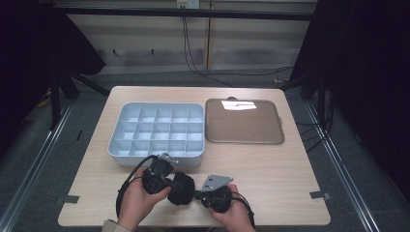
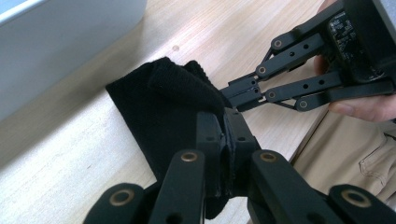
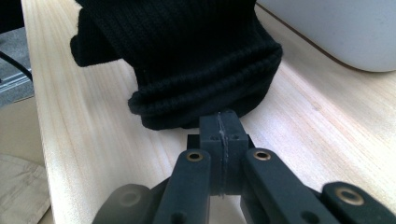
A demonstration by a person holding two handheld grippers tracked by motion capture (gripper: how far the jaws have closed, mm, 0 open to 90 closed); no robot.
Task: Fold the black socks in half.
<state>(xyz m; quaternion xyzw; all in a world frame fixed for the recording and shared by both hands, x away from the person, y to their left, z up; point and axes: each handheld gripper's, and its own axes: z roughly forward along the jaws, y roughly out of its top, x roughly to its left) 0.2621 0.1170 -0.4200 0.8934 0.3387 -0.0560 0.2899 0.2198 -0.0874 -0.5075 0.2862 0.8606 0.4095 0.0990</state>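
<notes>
Black knitted cloth (image 1: 181, 188) hangs bunched between two grippers near the table's (image 1: 270, 169) front edge, the left gripper (image 2: 223, 135) and right gripper (image 3: 220, 133) each with jaws clamped tight on it, just before a grey compartment tray (image 1: 159, 128).

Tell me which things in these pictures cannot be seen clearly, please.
- High view: the black knit cloth is small and dark; the hands hide its edges.
- Left gripper view: the left gripper covers the cloth's near part.
- Right gripper view: the top edge cuts the cloth; the grey divided tray shows a corner.
</notes>
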